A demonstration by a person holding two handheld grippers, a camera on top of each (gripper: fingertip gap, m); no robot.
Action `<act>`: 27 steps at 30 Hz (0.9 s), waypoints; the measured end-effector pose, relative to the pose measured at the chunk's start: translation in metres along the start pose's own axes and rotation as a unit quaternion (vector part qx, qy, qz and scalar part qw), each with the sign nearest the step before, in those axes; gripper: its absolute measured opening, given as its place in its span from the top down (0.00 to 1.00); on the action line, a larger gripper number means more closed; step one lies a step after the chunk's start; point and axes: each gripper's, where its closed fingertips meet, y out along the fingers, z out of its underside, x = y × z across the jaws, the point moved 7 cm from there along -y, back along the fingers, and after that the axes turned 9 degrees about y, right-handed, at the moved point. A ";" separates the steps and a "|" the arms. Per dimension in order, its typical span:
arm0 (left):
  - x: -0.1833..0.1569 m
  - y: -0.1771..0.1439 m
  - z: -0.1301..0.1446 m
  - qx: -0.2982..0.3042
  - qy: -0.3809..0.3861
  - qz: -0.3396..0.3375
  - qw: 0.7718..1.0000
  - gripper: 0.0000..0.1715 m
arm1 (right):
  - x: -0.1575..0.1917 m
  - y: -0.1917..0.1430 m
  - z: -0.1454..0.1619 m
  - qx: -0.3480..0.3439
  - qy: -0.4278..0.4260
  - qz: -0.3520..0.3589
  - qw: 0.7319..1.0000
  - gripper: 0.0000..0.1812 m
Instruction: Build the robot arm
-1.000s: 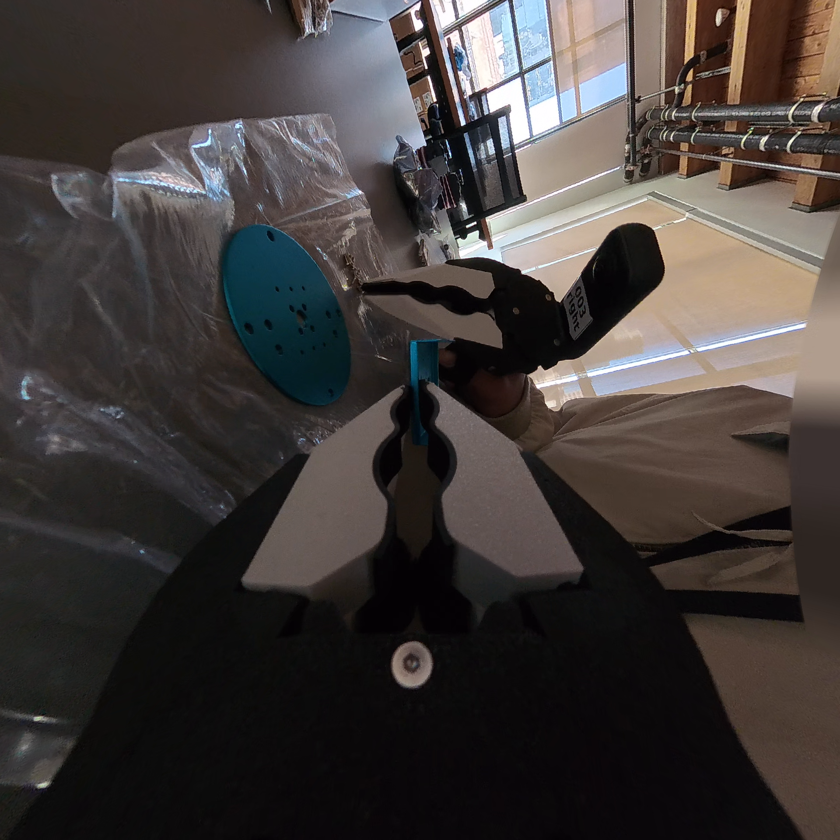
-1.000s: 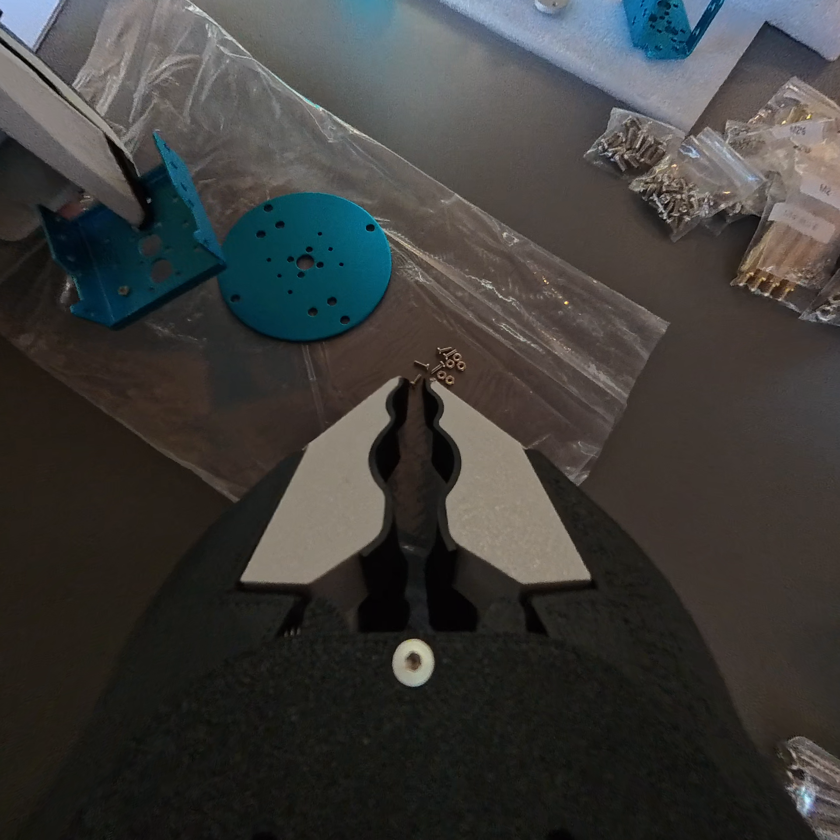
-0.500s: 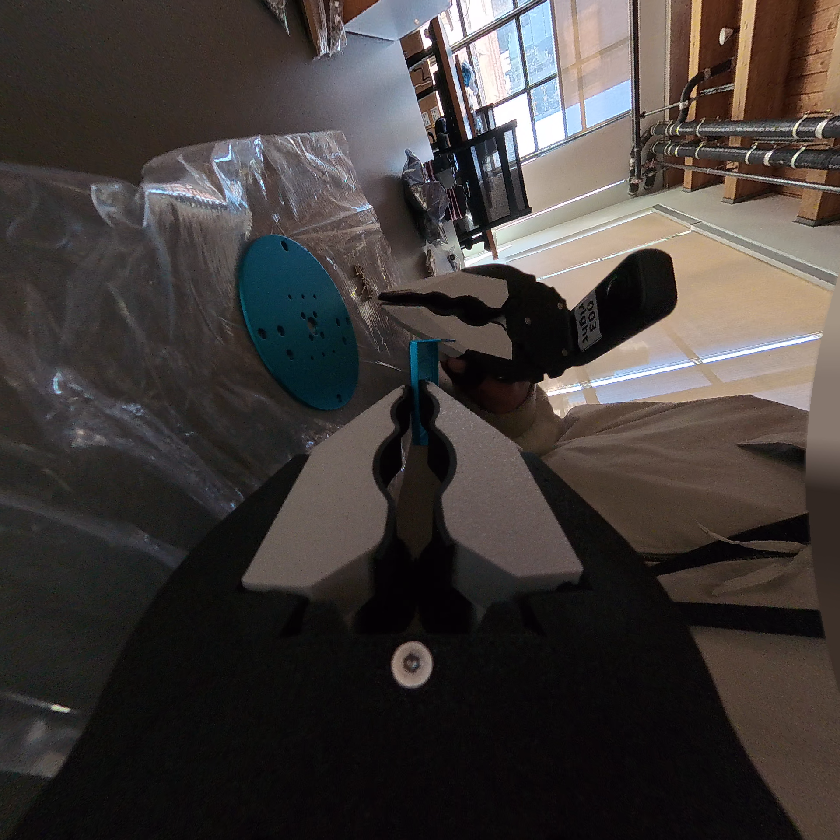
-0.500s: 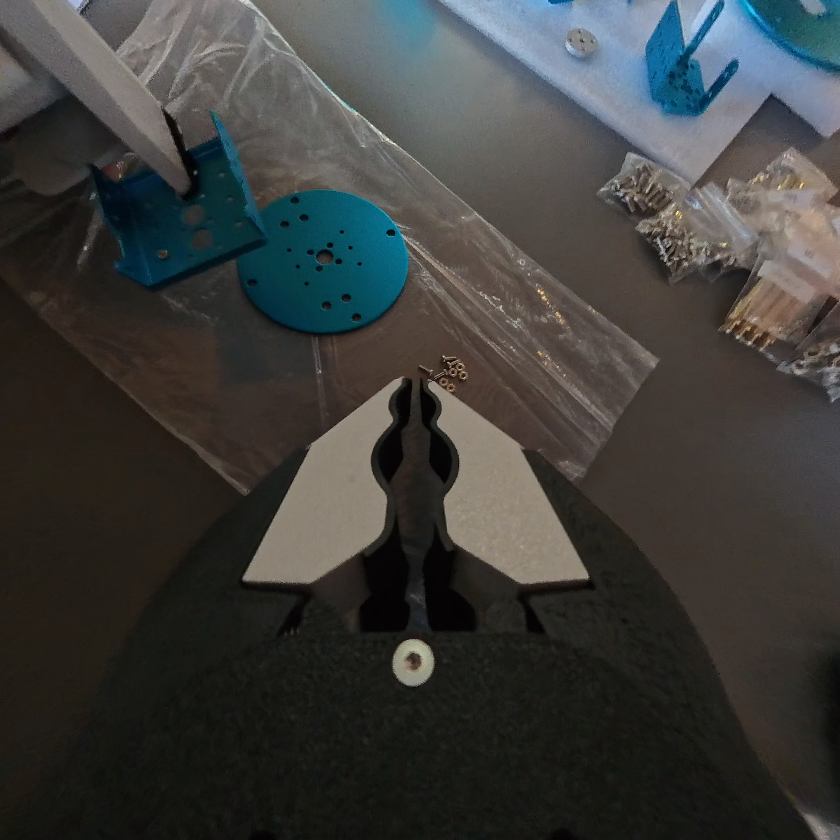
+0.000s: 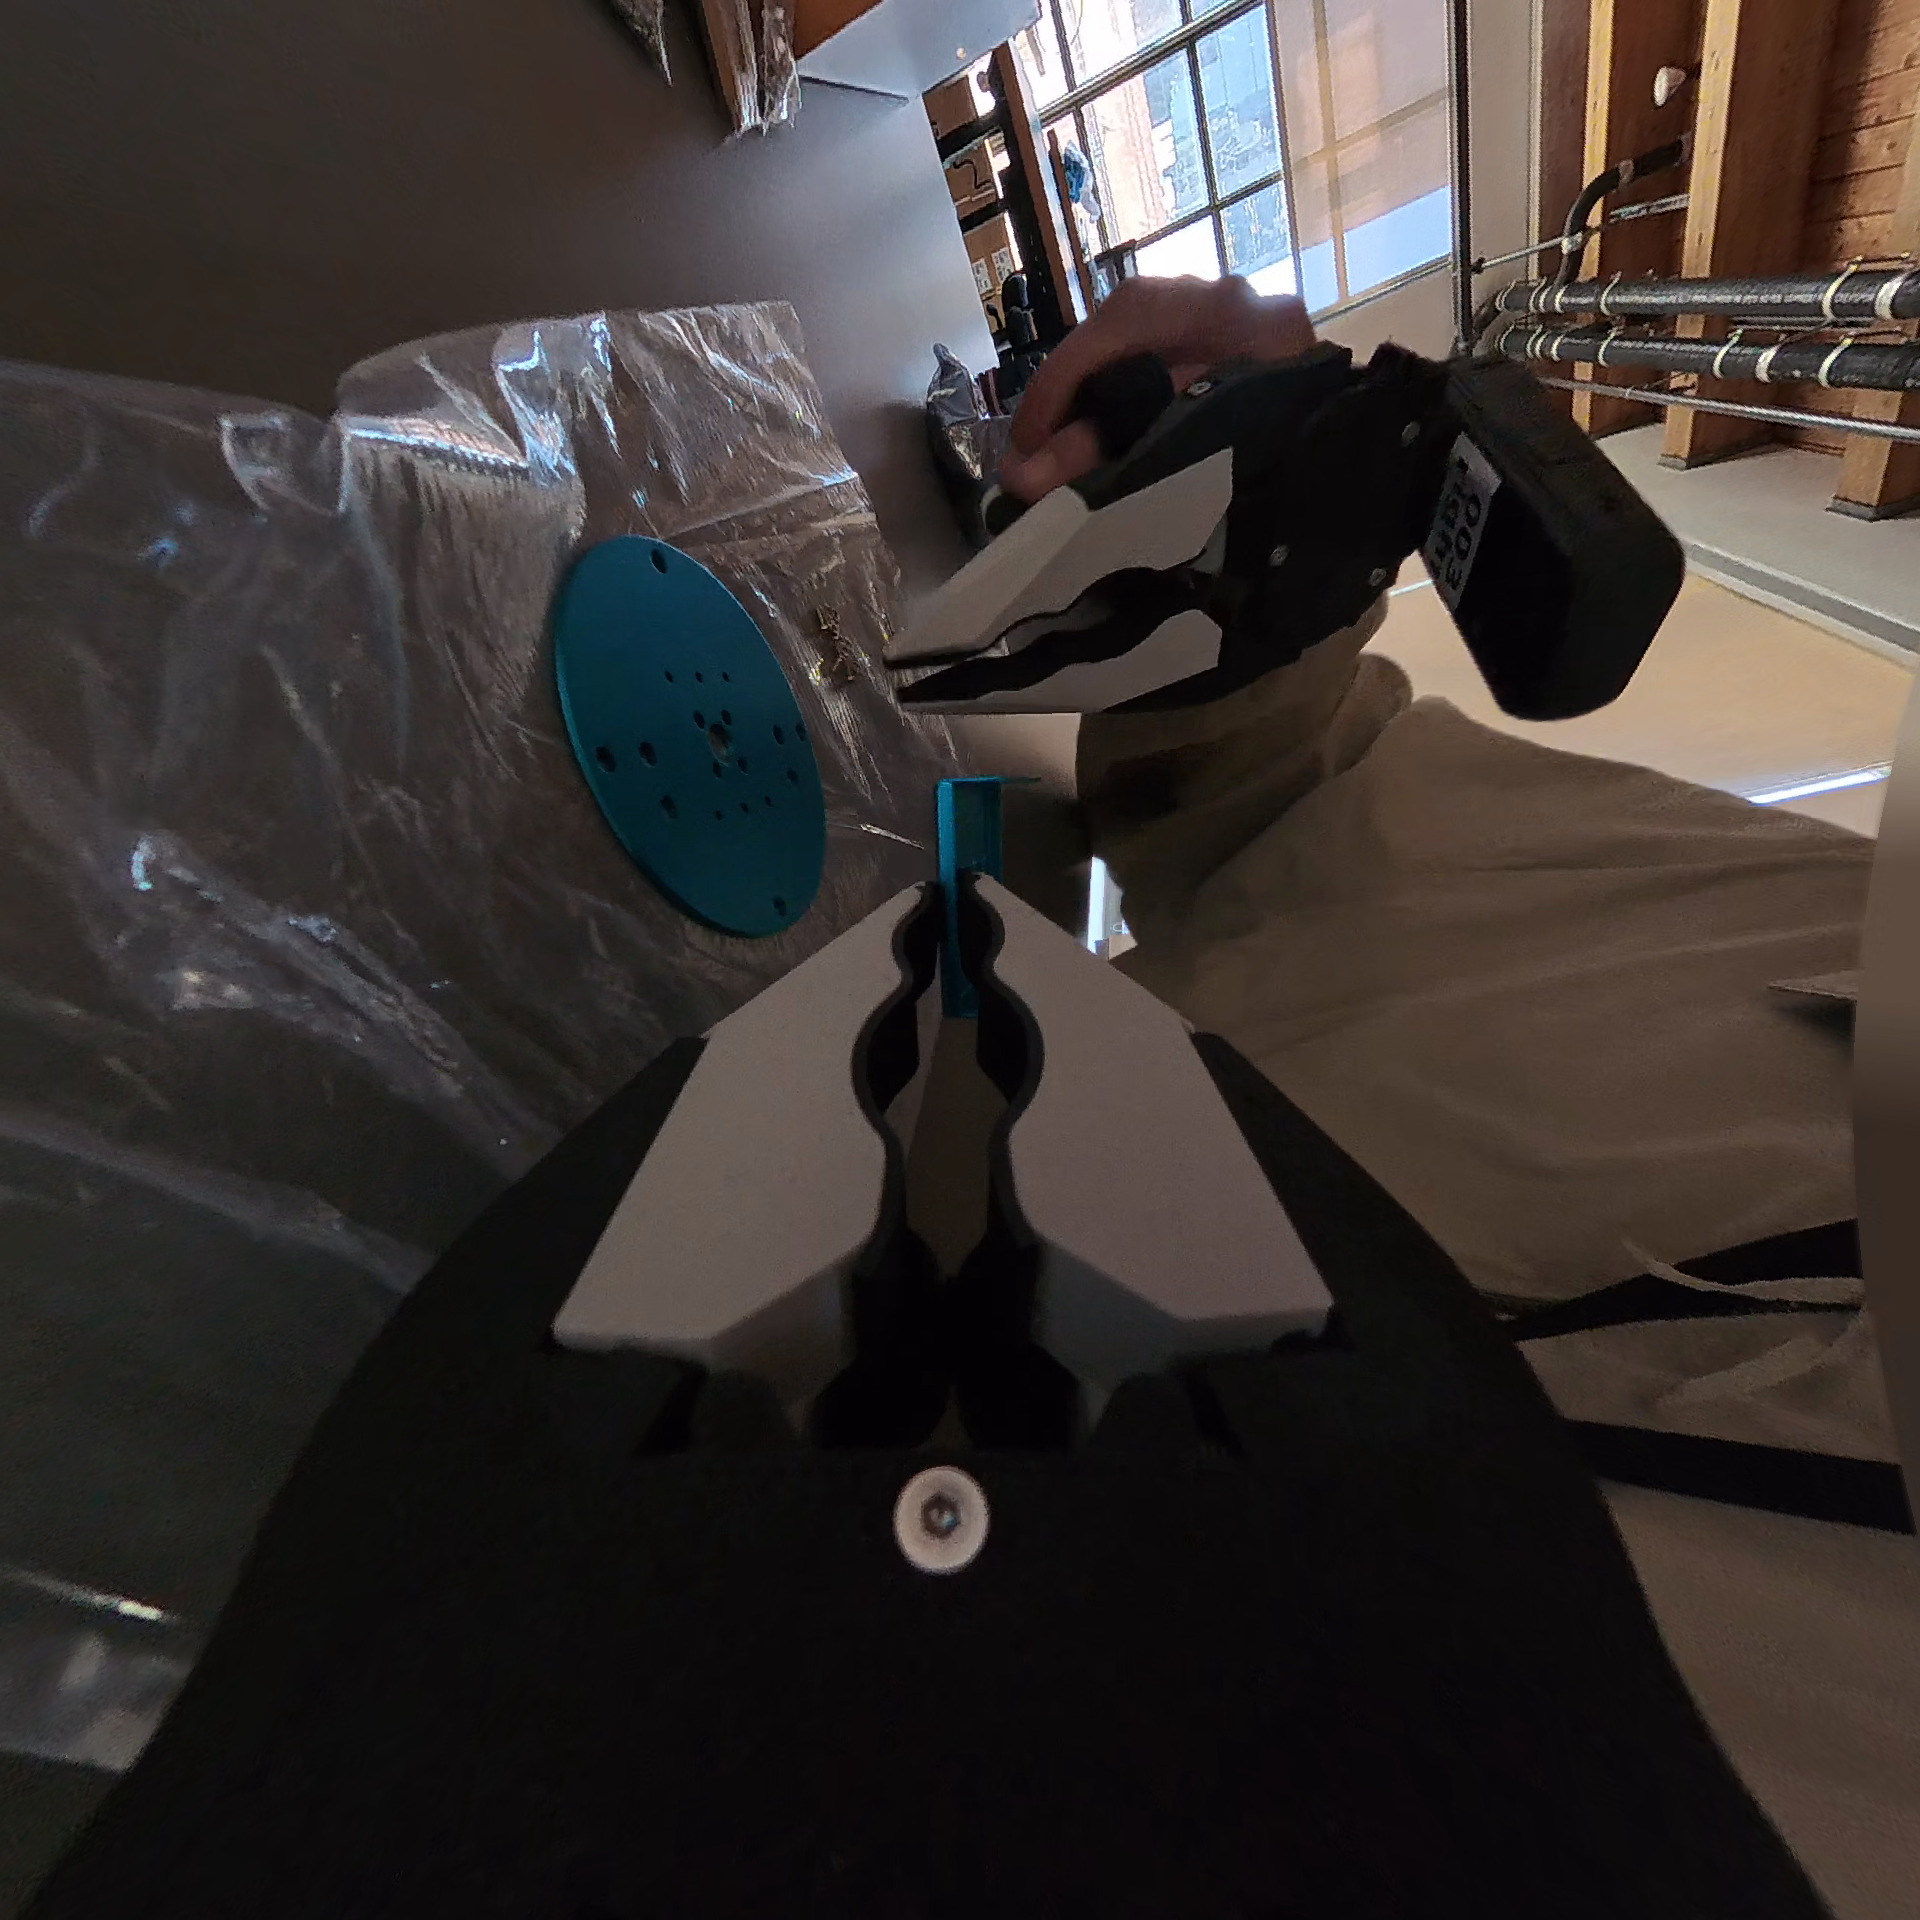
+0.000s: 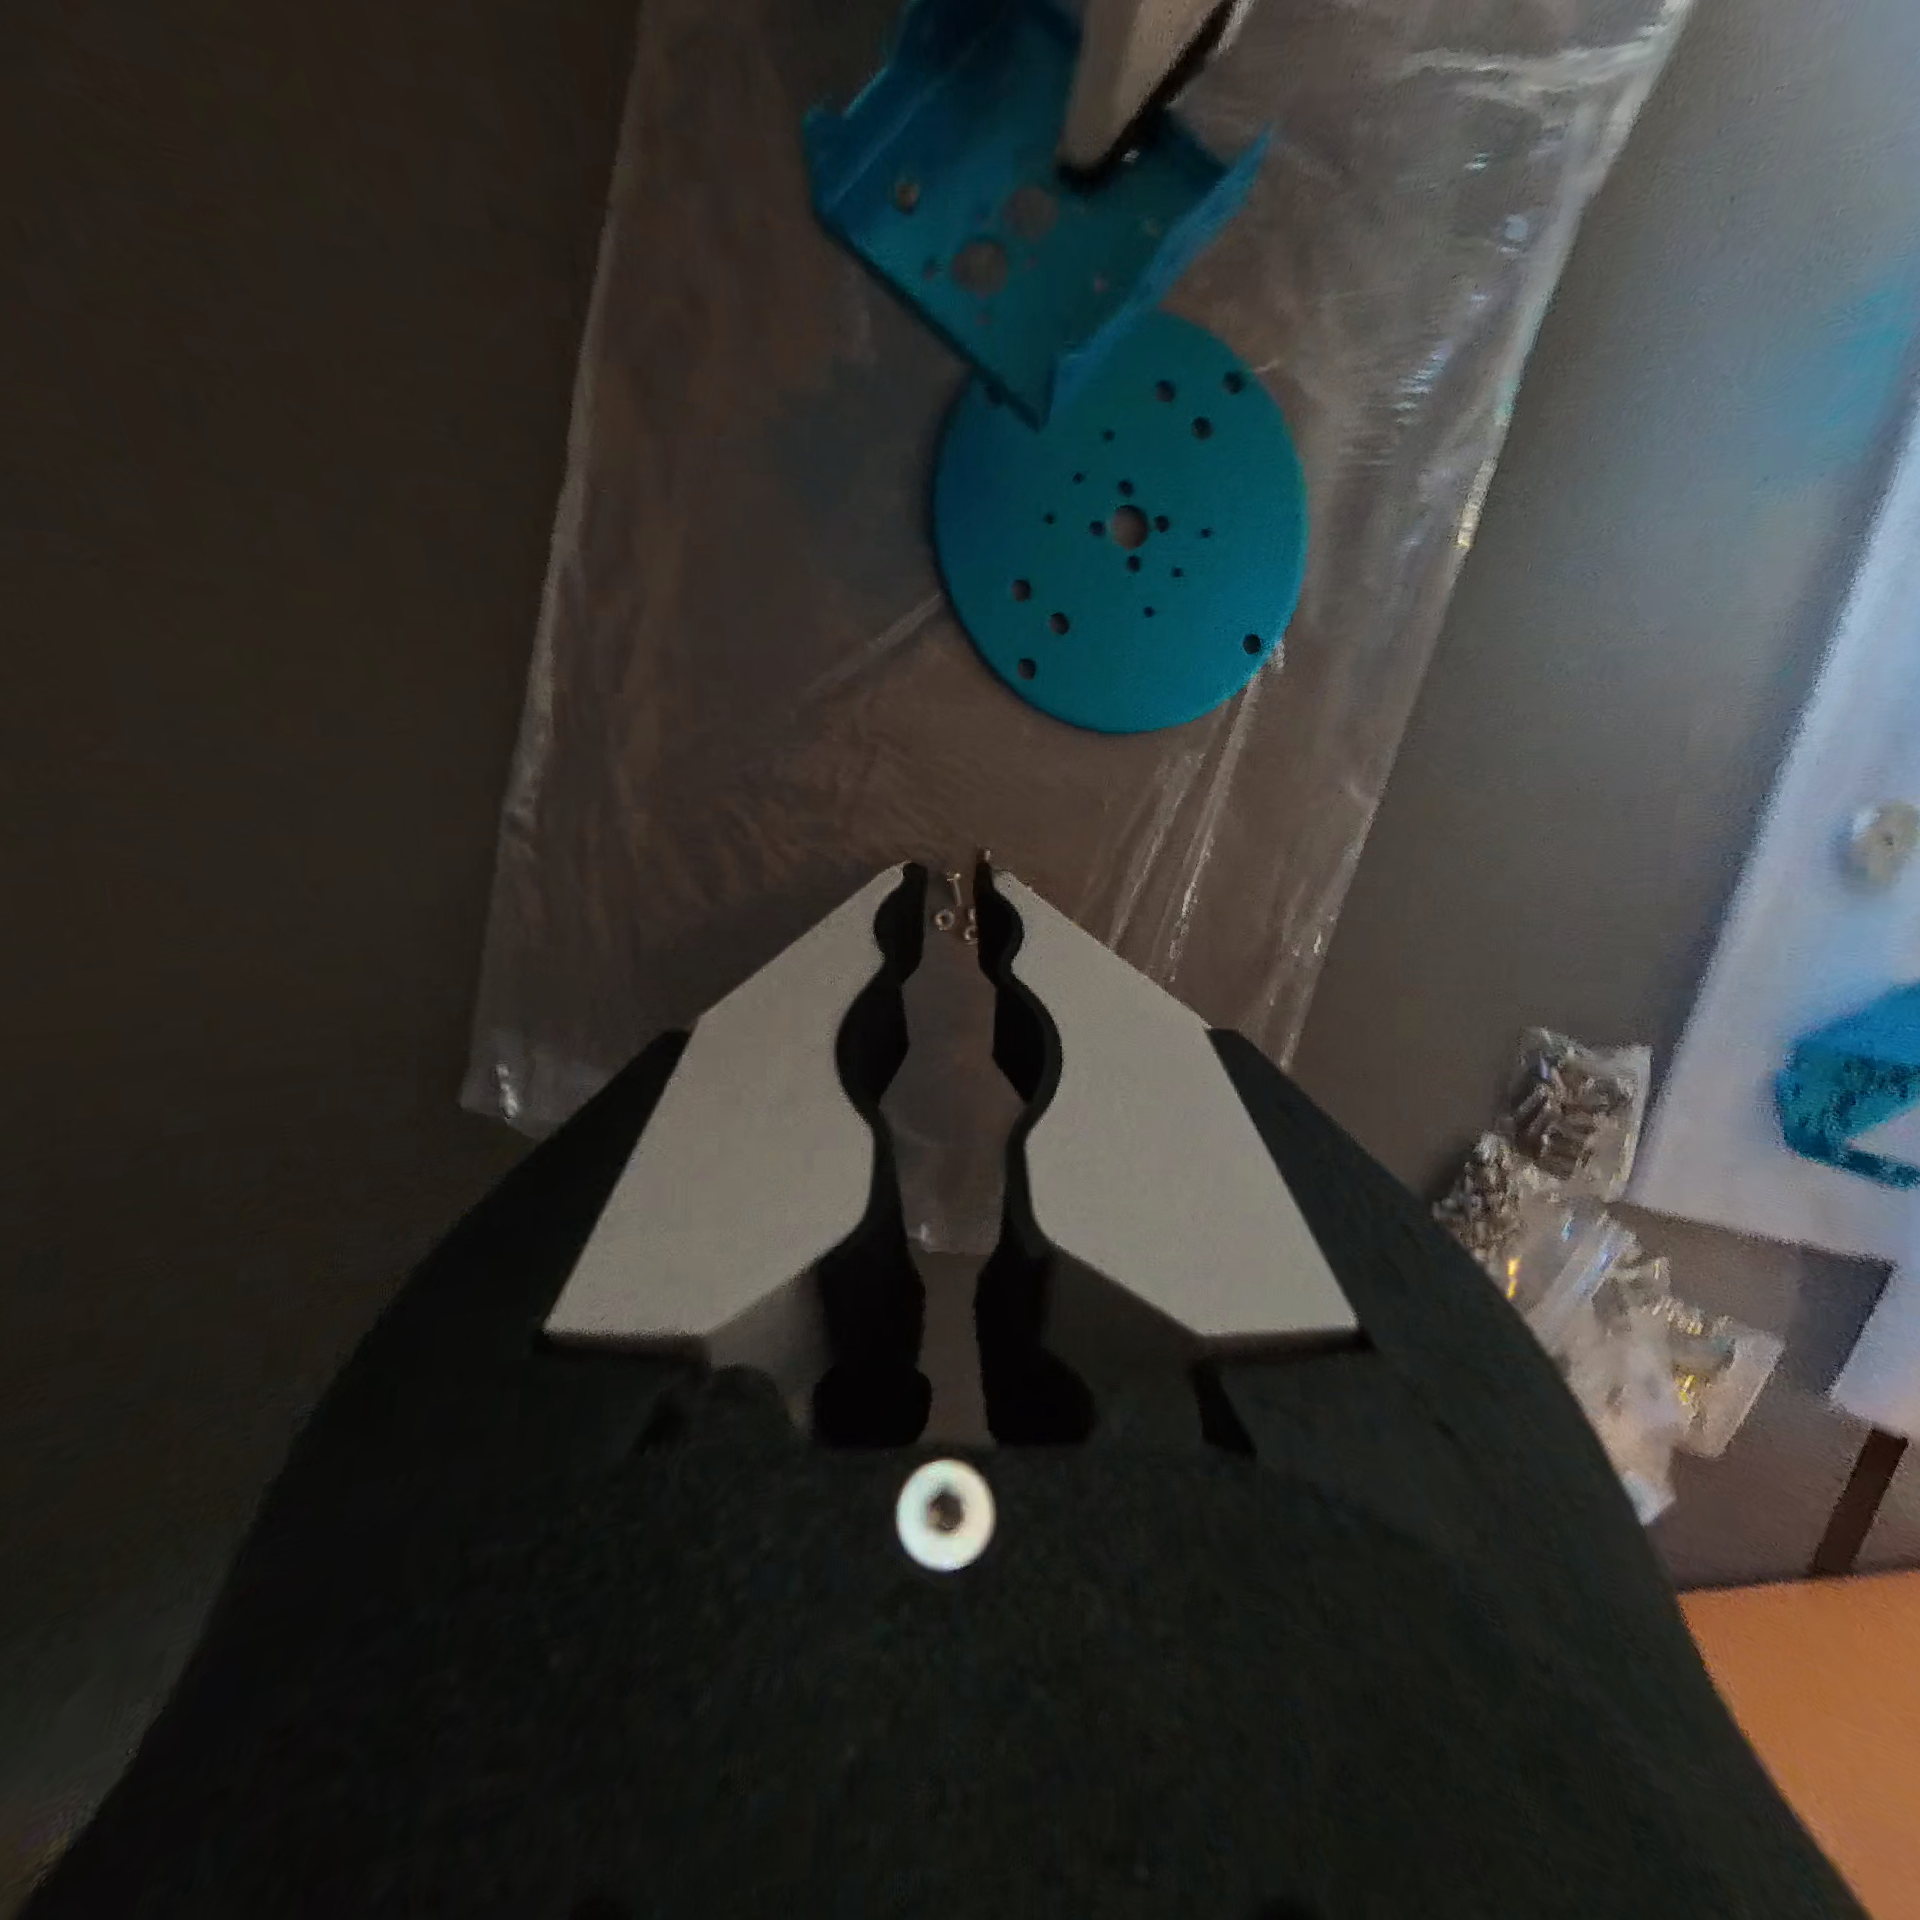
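My left gripper (image 5: 956, 902) is shut on the edge of a blue perforated metal bracket (image 5: 964, 847) and holds it above the table. In the right wrist view the bracket (image 6: 1029, 229) hangs from the left gripper (image 6: 1127, 114) and overlaps the far edge of a blue round plate (image 6: 1117, 551). My right gripper (image 6: 948, 873) is open by a narrow gap. Its tips stand on either side of a few small screws and nuts (image 6: 958, 916) on a clear plastic sheet (image 6: 727, 623). The left wrist view shows the right gripper (image 5: 902, 677) beside the screws (image 5: 836, 652) and the plate (image 5: 691, 743).
The dark table (image 6: 260, 520) carries bags of hardware (image 6: 1558, 1195) at the right. A white foam sheet (image 6: 1808, 727) beyond them holds another blue bracket (image 6: 1849, 1112) and a small silver disc (image 6: 1886, 847). A person's sleeve (image 5: 1455, 987) is behind the right gripper. My hands' fingertips stand some 10 centimeters from each other.
My right gripper has swung round, come down to the small screws and opened a little. The left gripper has carried the bracket closer to the round plate.
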 end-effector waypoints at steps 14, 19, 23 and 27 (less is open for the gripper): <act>0.000 0.000 0.001 0.004 0.007 -0.008 1.000 0.99 | -0.005 0.012 -0.002 0.048 -0.087 -0.049 0.994 0.96; 0.000 0.000 0.001 0.004 0.008 -0.008 1.000 0.99 | -0.006 0.008 -0.002 0.049 -0.085 -0.052 0.994 0.96; 0.001 0.000 0.001 0.003 0.008 -0.009 1.000 0.99 | -0.007 0.007 0.001 0.058 -0.097 -0.062 0.992 0.96; 0.001 0.000 0.001 0.003 0.011 -0.012 1.000 0.99 | -0.009 0.008 0.000 0.062 -0.106 -0.074 0.990 0.96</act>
